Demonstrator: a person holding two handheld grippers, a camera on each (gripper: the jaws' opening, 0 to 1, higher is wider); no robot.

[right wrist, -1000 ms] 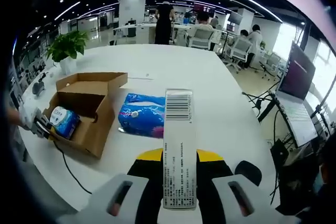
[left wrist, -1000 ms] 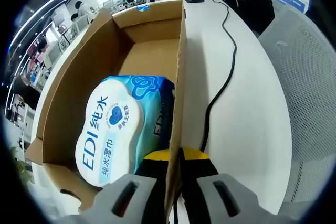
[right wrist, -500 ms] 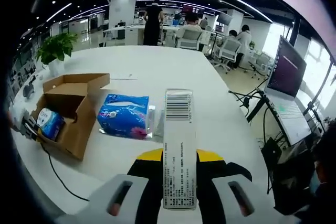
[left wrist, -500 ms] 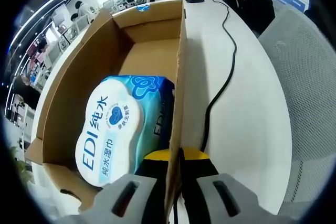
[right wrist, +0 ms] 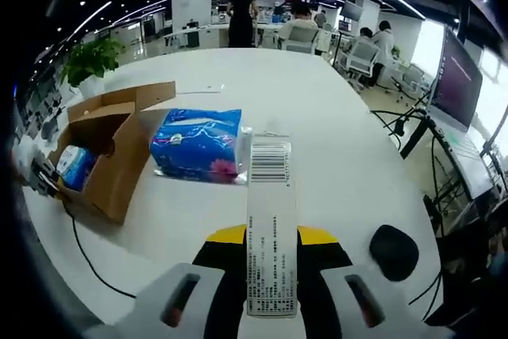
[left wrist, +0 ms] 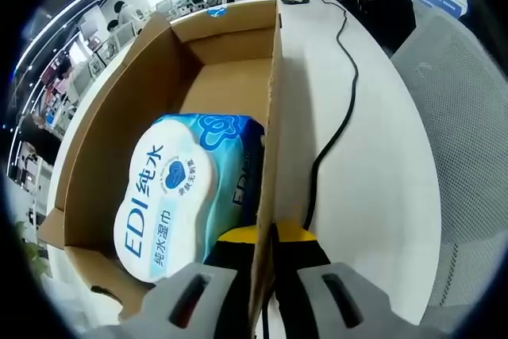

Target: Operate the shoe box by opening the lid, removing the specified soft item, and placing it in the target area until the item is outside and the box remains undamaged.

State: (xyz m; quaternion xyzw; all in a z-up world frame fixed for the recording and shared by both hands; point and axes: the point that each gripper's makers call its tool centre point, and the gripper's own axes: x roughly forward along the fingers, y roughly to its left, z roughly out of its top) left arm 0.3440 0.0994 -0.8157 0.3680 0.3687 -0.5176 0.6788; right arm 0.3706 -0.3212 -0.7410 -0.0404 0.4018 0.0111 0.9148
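You are clamping the left gripper (left wrist: 264, 253) on the box (left wrist: 274, 117) wall beside the wipes (left wrist: 178, 196); your right gripper (right wrist: 271, 275) is clamping a barcoded pack (right wrist: 271, 220) near the box.

"EDI" and "纯水湿巾" in blue on the white lid of the wipes pack (left wrist: 171, 200), smaller characters on its blue heart mark too small to read, barcode with unreadable fine print on the label strip (right wrist: 271, 220)
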